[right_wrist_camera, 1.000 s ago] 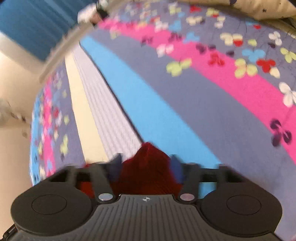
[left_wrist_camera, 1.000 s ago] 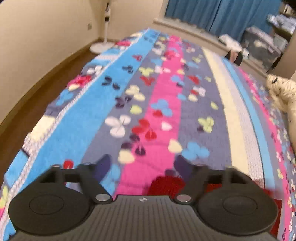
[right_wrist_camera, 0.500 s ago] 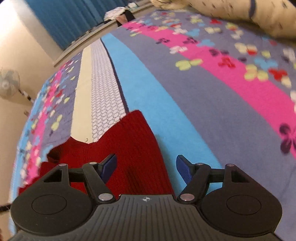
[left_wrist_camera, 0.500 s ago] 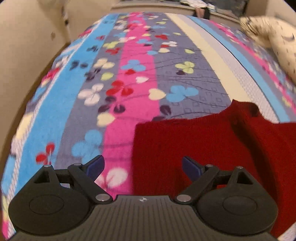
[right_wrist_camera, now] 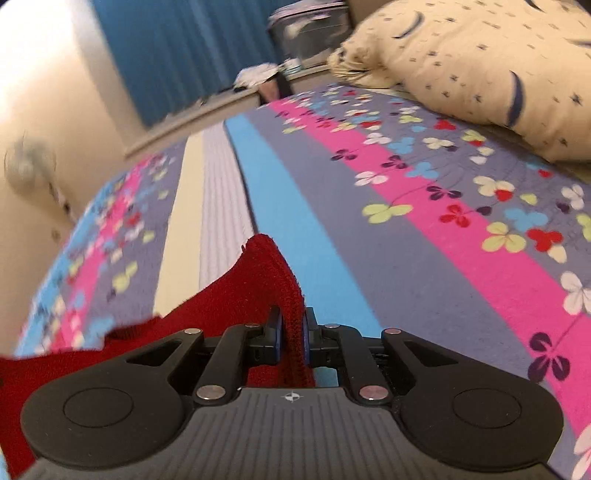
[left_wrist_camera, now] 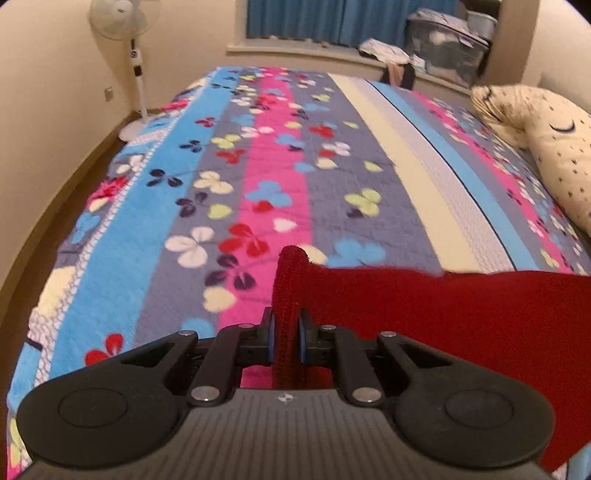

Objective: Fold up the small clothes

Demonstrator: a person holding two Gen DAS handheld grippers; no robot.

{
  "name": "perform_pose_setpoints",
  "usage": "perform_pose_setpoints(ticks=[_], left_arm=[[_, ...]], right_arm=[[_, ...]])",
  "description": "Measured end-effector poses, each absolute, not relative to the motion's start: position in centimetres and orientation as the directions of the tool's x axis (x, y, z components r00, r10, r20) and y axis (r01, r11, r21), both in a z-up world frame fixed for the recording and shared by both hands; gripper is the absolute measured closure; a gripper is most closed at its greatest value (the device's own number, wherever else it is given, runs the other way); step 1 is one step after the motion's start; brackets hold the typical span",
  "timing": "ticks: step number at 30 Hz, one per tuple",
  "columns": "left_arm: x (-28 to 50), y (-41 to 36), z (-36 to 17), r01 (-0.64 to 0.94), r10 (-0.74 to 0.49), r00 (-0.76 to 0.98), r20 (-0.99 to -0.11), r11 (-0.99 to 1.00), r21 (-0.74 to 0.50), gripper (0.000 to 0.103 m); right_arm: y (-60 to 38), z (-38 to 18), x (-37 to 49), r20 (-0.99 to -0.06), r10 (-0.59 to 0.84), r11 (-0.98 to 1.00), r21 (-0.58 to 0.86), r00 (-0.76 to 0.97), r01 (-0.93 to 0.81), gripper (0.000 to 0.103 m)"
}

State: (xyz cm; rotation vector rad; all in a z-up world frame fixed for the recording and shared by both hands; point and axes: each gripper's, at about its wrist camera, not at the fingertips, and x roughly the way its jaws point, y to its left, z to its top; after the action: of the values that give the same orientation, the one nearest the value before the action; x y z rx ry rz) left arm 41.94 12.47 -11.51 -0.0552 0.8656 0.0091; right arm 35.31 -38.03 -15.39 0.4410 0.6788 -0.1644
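A red knitted garment (left_wrist_camera: 443, 306) lies on the striped flowered bedspread (left_wrist_camera: 258, 166), stretching right from my left gripper (left_wrist_camera: 286, 325). That gripper's jaws are closing, and its blue pads pinch a raised corner of the garment. In the right wrist view the same red garment (right_wrist_camera: 236, 295) spreads to the lower left. My right gripper (right_wrist_camera: 291, 325) is closing too, its pads clamped on another bunched-up corner over the blue stripe of the bedspread (right_wrist_camera: 424, 229). The part of the garment under each gripper body is hidden.
A cream pillow (left_wrist_camera: 554, 147) with dark marks lies along the bed's right side, also the pillow (right_wrist_camera: 480, 55) at top right. A standing fan (left_wrist_camera: 125, 22) is by the left wall. A window ledge holds clothes (left_wrist_camera: 388, 55) and a storage box (left_wrist_camera: 447, 40).
Both grippers were open half a second ago with the red garment ahead of them. Now each has dropped onto a corner and its jaws have closed on the cloth.
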Motion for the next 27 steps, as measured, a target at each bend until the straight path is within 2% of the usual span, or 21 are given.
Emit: perform_pose_setpoints(ticks=[2,4,6,7,9,10,11,13,18,21,22,24,27], left_arm=[[43.6,12.4,-13.8,-0.036,-0.002,0.626,-0.78,0.999,-0.031,0.09],[45.3,12.0,-17.5,-0.061,0.024,0.544,-0.839,0.998,-0.011,0.09],[45.7,11.4,-20.0,-0.06,0.043,0.515,-0.856,0.998,0.015,0.086],[45.6,11.3,-20.5,-0.069,0.06,0.531,-0.845,0.997,0.028,0.079],[45.1,11.9,-20.3,-0.094,0.077,0.562,-0.824,0.995,0.029,0.055],[44.8,12.4,-20.0,-0.12,0.108,0.564,-0.819,0.992,0.048,0.024],[44.6,12.8,-19.7,-0.141,0.133,0.56,-0.818,0.988,0.065,0.003],[42.9,13.9,-18.6,-0.166,0.147,0.583,-0.799,0.984,0.06,0.002],[36.7,14.3,-16.6,-0.109,0.038,0.592,-0.805,0.993,-0.034,0.002],[33.4,12.9,-17.0,-0.053,-0.007,0.582,-0.813,0.997,-0.047,0.0],[32.6,12.4,-17.6,-0.033,-0.017,0.578,-0.816,0.998,-0.044,0.0],[32.5,11.3,-19.7,-0.021,0.055,0.558,-0.828,0.998,0.052,0.0],[32.6,10.9,-21.4,-0.005,0.07,0.516,-0.854,0.997,0.078,0.0]], right_arm=[[-38.5,-17.6,36.4,-0.674,-0.035,0.886,0.321,0.738,0.335,0.093],[-38.5,-20.8,37.6,-0.741,-0.038,0.872,0.303,0.67,0.384,0.093],[-38.5,-23.2,38.5,-0.777,-0.033,0.854,0.306,0.629,0.422,0.092],[-38.6,-23.9,38.7,-0.776,-0.006,0.842,0.336,0.631,0.422,0.091],[-39.0,-24.2,38.7,-0.775,-0.003,0.824,0.356,0.632,0.441,0.083],[-39.3,-24.0,38.5,-0.77,-0.01,0.82,0.359,0.638,0.446,0.068],[-39.6,-23.8,38.1,-0.767,-0.021,0.819,0.355,0.641,0.451,0.052],[-40.0,-22.9,36.6,-0.761,-0.045,0.818,0.343,0.647,0.461,0.044],[-37.9,-20.0,29.9,-0.709,0.0,0.867,0.352,0.705,0.354,0.043],[-35.5,-19.9,26.7,-0.711,0.018,0.902,0.316,0.703,0.296,0.037],[-34.8,-20.3,26.1,-0.716,0.01,0.909,0.297,0.698,0.291,0.037],[-33.6,-22.1,26.0,-0.76,-0.032,0.924,0.226,0.649,0.31,0.037],[-33.6,-24.6,26.8,-0.799,-0.07,0.918,0.182,0.597,0.352,0.022]])
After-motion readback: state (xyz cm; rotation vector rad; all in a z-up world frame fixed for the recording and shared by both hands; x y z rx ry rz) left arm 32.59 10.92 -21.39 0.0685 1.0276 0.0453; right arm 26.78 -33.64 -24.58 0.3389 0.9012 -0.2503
